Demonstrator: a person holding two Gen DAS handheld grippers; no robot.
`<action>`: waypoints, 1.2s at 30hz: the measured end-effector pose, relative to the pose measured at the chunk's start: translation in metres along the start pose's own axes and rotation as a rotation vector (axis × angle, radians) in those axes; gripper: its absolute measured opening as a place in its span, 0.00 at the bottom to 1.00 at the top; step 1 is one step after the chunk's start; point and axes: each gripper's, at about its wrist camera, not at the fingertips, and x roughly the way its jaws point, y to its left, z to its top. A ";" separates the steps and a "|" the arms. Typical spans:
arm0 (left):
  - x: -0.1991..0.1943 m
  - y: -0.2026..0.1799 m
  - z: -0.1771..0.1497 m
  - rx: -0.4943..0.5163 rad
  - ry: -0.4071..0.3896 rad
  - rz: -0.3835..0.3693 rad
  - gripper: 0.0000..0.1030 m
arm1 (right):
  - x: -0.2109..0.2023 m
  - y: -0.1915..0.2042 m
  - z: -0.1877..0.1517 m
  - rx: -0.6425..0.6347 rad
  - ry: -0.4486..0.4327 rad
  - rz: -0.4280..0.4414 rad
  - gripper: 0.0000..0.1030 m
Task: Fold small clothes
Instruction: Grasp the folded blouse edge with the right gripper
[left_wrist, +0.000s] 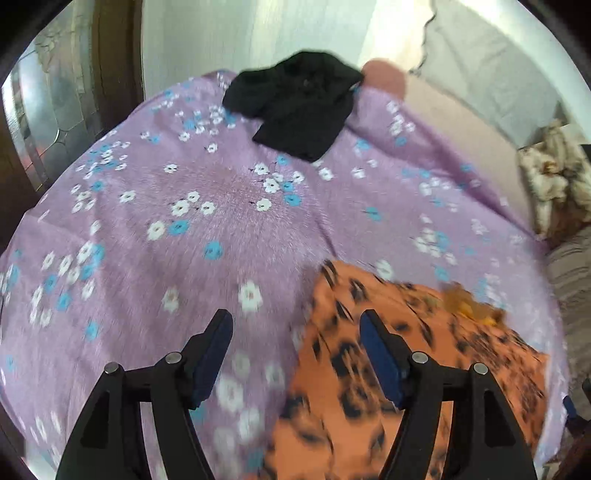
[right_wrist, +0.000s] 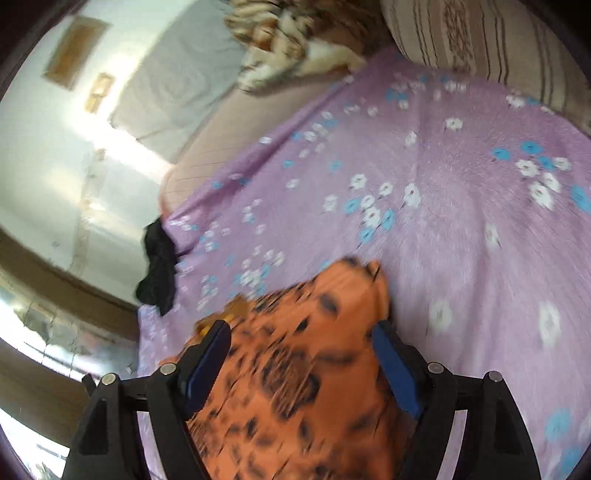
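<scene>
An orange garment with black blotches (left_wrist: 406, 362) lies flat on the purple flowered bedsheet (left_wrist: 184, 184), at the lower right of the left wrist view. My left gripper (left_wrist: 295, 321) hovers open over its left edge, with sheet and cloth showing between the fingers. In the right wrist view the orange garment (right_wrist: 295, 369) fills the gap under my right gripper (right_wrist: 301, 328), which is open, its blue pads apart from the cloth. A crumpled black garment (left_wrist: 299, 107) lies at the far edge of the bed; the right wrist view has this black garment (right_wrist: 159, 266) at the left.
A tiger-print blanket (right_wrist: 288, 40) and a striped cushion (right_wrist: 480, 37) sit at the head of the bed beside a grey pillow (left_wrist: 480, 74). A wooden door with glass (left_wrist: 48, 110) stands past the bed's left edge. The sheet (right_wrist: 461, 221) spreads wide around the garments.
</scene>
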 end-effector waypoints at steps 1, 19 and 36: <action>-0.016 -0.001 -0.017 0.014 -0.018 -0.023 0.70 | -0.014 0.006 -0.019 0.024 -0.014 0.031 0.80; -0.049 -0.032 -0.129 0.097 0.078 -0.066 0.70 | 0.007 -0.054 -0.111 0.364 0.085 0.026 0.83; -0.044 -0.079 -0.119 0.174 0.050 -0.021 0.70 | 0.011 -0.055 -0.090 0.289 0.057 -0.046 0.39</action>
